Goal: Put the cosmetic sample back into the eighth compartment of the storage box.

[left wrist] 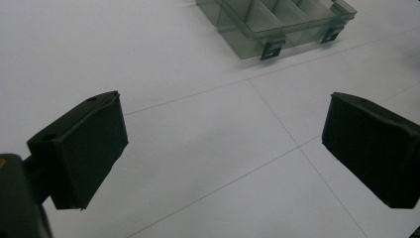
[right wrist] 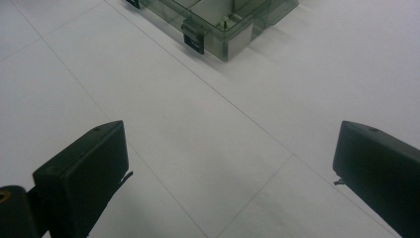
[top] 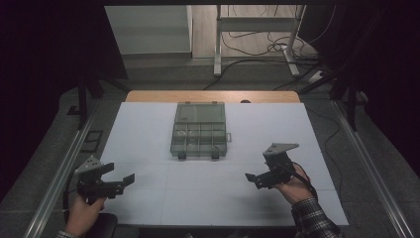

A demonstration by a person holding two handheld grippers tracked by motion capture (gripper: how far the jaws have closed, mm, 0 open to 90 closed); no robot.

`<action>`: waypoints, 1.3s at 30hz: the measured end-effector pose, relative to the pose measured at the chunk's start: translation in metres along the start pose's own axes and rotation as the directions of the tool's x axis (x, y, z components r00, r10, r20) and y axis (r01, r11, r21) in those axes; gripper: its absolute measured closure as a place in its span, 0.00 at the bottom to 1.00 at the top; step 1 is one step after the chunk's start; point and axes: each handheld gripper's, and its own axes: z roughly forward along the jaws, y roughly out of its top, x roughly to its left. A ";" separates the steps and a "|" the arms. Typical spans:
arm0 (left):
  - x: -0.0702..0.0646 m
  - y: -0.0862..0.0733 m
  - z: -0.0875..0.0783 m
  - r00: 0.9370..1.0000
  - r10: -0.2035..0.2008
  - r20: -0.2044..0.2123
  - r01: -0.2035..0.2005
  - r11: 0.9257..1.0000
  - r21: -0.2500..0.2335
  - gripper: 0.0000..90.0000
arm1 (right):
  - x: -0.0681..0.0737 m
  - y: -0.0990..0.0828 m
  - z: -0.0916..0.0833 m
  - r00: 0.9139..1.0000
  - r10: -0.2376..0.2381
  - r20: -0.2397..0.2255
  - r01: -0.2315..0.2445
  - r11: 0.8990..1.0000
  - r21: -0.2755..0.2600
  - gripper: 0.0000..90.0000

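From the high view, a white worktop (top: 148, 148) carries a smoky-green, see-through plastic organiser box (top: 199, 130) split into small compartments. It sits a little left of the worktop's middle, toward the far half, well apart from both claws. The box lies open: its flat lid rests back on the worktop at the far side, and the compartmented tray is nearer the person, with two dark latches on its near edge. Open like this, its long axis runs away from the person, and the latch edge faces the near side.

The left claw (top: 121, 176) hovers near the worktop's near-left corner, held in a hand (top: 81, 215) that comes in from the bottom, a grey three-cornered plate on top. Its jaws stand wide apart with nothing between them. The right claw (top: 251, 178) is held by a hand (top: 292, 191) with a plaid sleeve (top: 312, 220) at the near right; its jaws also stand apart and empty.

The left gripper view shows what the high view cannot: the box (left wrist: 277, 22) seen low and from an angle, upper right of centre, its dividers and both latches clear, and thin seams crossing the worktop (left wrist: 198, 148) between the two black pads (spread to either edge). The right gripper view catches one corner of the box (right wrist: 218, 25) at the top, with a latch and a small pale item inside a compartment, too small to identify. Beyond the worktop, the high view has a floor with cables (top: 257, 47) and a metal frame's legs.
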 end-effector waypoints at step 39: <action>-0.002 0.000 0.000 1.000 0.014 -0.010 -0.014 1.000 0.002 0.05 | -0.011 -0.045 -0.047 0.989 0.080 0.124 -0.070 0.994 -0.084 0.00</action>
